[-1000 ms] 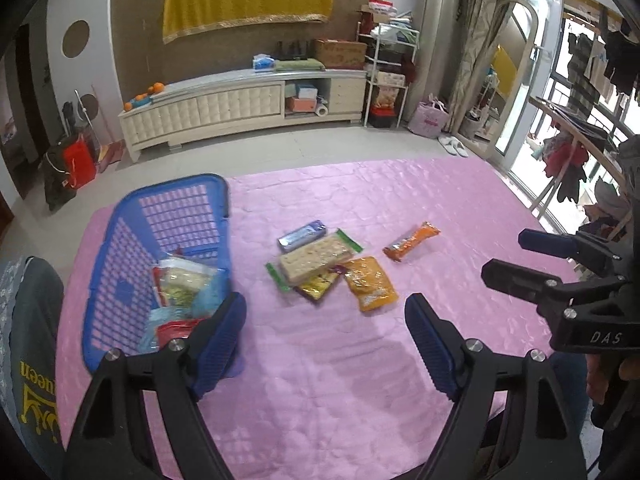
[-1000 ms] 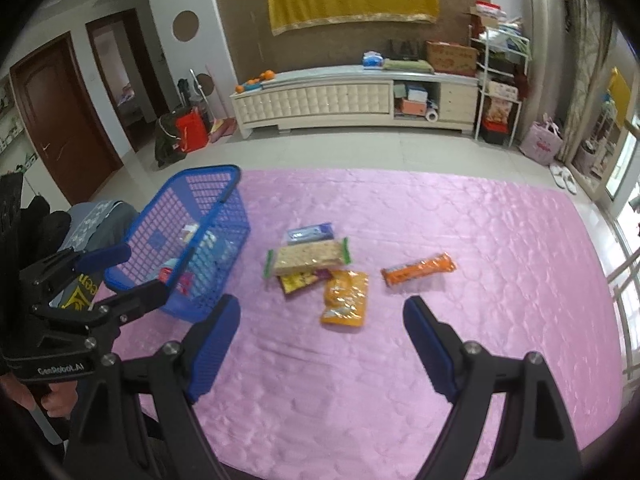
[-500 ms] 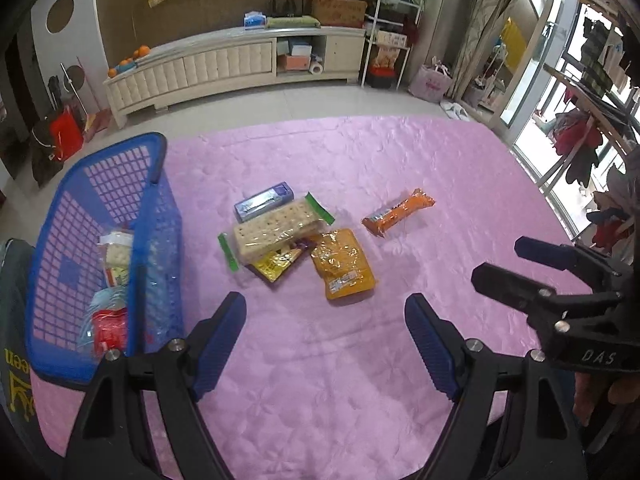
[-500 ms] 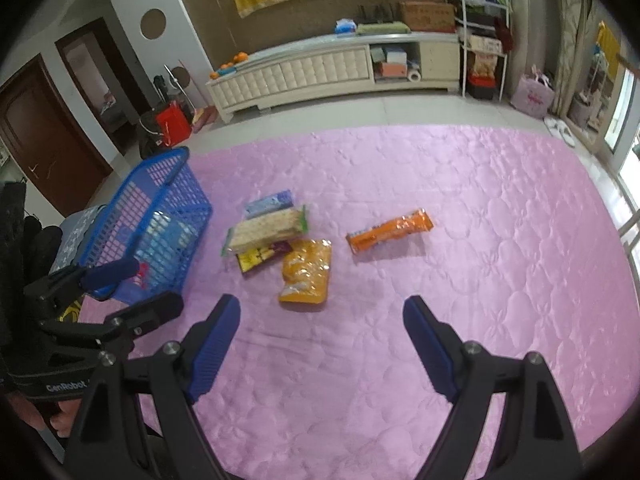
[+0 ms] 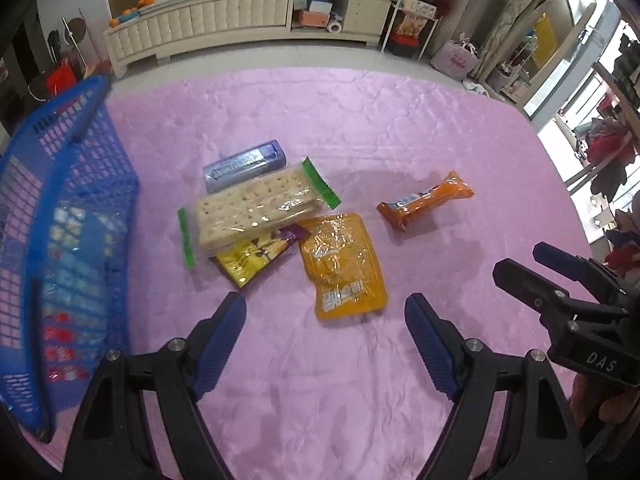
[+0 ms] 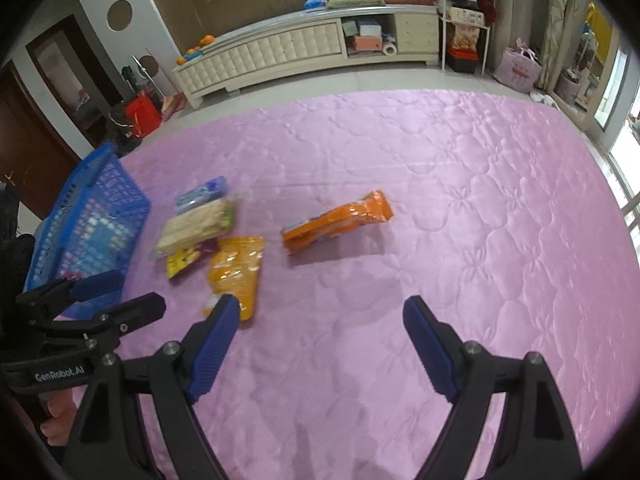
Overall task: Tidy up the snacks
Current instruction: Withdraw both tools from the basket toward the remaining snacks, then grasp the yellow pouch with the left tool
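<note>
Loose snacks lie on a pink quilt: a cracker pack [image 5: 256, 210] over a yellow packet [image 5: 252, 258], a blue bar [image 5: 244, 164], an orange-yellow pouch [image 5: 344, 266] and an orange wrapper [image 5: 426, 200]. A blue basket [image 5: 80, 184] with several packets stands at the left. My left gripper [image 5: 325, 330] is open and empty, just short of the pouch. My right gripper [image 6: 320, 334] is open and empty, short of the orange wrapper [image 6: 336, 222]; its left fingertip overlaps the pouch [image 6: 236, 272]. The basket [image 6: 96, 208] is at its far left.
The pink quilt [image 6: 460, 200] covers the whole work surface and ends at a tiled floor. A cream cabinet [image 5: 240, 20] and shelves stand along the far wall. The right gripper [image 5: 560, 292] shows at the right in the left wrist view.
Both grippers have moved forward and down toward the loose snacks, which look larger and nearer. The basket has slid to the left edge of both views. Both stay open.
</note>
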`<state>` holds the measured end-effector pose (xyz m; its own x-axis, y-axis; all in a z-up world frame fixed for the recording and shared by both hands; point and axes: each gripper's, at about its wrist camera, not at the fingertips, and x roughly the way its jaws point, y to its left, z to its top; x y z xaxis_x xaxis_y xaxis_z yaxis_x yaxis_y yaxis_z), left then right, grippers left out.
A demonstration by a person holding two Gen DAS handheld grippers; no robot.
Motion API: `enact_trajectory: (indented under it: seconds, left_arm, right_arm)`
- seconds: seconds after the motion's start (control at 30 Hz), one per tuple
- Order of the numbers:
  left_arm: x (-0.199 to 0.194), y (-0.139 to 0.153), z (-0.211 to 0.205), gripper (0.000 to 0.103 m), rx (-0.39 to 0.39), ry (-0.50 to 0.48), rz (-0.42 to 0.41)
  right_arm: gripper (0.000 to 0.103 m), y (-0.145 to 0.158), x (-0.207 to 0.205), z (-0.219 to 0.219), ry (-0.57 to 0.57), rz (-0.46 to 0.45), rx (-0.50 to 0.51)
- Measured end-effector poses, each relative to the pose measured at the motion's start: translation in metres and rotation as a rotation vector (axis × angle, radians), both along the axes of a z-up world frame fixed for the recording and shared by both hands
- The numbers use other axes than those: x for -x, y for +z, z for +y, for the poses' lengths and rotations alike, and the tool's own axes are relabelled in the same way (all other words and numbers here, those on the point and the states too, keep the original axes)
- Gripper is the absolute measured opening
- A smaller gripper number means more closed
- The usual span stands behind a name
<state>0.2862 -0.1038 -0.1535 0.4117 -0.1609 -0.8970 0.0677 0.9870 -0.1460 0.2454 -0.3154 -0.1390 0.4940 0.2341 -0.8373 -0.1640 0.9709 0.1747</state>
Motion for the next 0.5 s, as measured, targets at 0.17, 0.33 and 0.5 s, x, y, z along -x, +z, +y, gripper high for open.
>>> enact_trajectory:
  seconds: [0.17, 0.33, 0.5]
  left_arm:
    - [-0.017, -0.022, -0.010, 0.080, -0.033, -0.018, 0.033]
    - [-0.028, -0.035, -0.021, 0.080, -0.047, -0.041, 0.059]
    - [-0.038, -0.047, -0.028, 0.080, -0.044, -0.033, 0.089]
  right_arm:
    - [0.087, -0.022, -0.014, 0.000, -0.001, -0.005, -0.002]
    - [0.087, -0.029, -0.020, -0.009, -0.010, 0.019, -0.005]
    - [0.087, -0.028, -0.018, -0.016, -0.025, 0.002, 0.029]
